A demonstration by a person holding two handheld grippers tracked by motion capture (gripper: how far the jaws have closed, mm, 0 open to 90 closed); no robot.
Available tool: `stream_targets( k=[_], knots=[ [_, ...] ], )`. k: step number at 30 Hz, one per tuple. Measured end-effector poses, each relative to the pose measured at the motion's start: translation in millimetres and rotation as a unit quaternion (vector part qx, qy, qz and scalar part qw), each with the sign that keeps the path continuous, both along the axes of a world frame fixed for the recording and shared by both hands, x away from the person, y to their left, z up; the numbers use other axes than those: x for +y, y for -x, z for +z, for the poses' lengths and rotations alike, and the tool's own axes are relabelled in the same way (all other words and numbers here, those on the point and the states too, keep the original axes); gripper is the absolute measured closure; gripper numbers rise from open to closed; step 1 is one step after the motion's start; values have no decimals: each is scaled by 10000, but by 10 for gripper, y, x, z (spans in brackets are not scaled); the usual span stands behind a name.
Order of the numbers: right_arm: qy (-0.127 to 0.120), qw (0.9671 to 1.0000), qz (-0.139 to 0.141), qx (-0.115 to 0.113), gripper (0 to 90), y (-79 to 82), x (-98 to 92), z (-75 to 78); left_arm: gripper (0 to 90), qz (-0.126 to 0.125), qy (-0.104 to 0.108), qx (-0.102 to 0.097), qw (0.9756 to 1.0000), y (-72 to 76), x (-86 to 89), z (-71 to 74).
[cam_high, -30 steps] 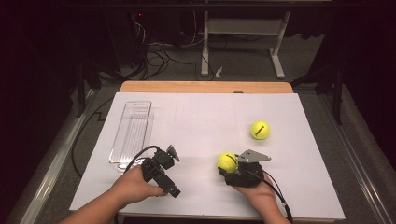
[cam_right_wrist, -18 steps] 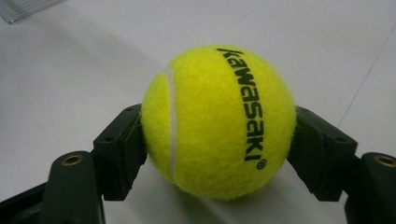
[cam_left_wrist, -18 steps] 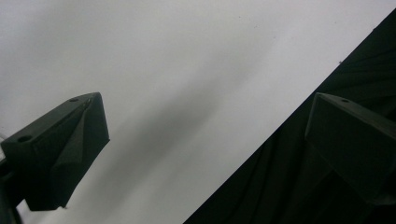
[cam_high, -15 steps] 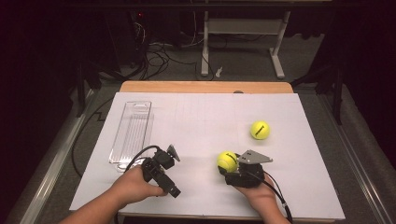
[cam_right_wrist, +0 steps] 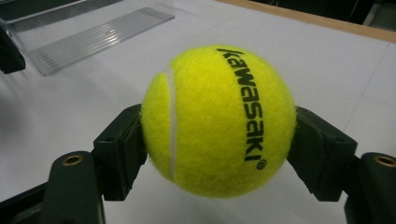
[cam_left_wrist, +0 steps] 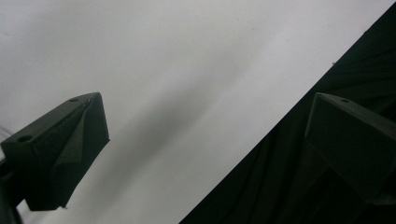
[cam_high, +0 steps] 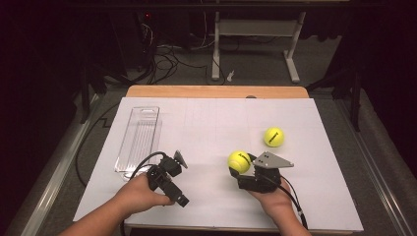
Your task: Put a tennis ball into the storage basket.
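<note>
- The tennis ball (cam_right_wrist: pixel 218 120) sits near the front of the white table (cam_high: pixel 216 123), clamped between the jaws of the right gripper (cam_high: pixel 244 169), whose jaws have just been closing on it.
- A second ball (cam_high: pixel 274 137) lies just beyond, apart.
- The left gripper (cam_left_wrist: pixel 205 154) rests nearby, jaws wide apart, holding nothing.
- A clear tray (cam_high: pixel 139 138) lies at the left.

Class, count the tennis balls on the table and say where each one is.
2. One tennis ball is clamped between the right gripper's jaws, near the front of the white table. The other ball lies loose on the table, farther back and to the right.
</note>
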State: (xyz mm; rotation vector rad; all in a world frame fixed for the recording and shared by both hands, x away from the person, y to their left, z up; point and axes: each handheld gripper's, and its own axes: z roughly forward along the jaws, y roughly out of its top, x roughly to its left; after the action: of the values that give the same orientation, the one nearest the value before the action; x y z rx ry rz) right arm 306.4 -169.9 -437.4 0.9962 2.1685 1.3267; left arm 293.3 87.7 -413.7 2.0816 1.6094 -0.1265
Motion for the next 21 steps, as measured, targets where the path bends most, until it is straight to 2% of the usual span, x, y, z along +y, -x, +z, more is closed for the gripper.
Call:
stream_targets(
  k=[5,7,11,17,18,21],
  knots=[
    [-63,10000,-33,-1,277,-79,56,11,7,-12,-5,6,10000,1,1,8],
    [-174,9998,-40,-14,277,-117,123,-5,7,-37,-26,12,10000,-1,9,20],
    [-181,9998,-4,-36,277,-131,216,-52,7,-39,-43,-19,10000,-5,-5,62],
    [-133,9998,130,-54,277,-89,316,-128,7,-7,-49,-25,10000,-15,-13,92],
    [-103,9996,227,-114,277,-55,353,-150,7,-45,-50,-22,10000,-16,-15,110],
    [-39,9995,284,-155,276,-27,387,-157,7,-39,-17,3,10000,-15,-21,125]
  ],
)
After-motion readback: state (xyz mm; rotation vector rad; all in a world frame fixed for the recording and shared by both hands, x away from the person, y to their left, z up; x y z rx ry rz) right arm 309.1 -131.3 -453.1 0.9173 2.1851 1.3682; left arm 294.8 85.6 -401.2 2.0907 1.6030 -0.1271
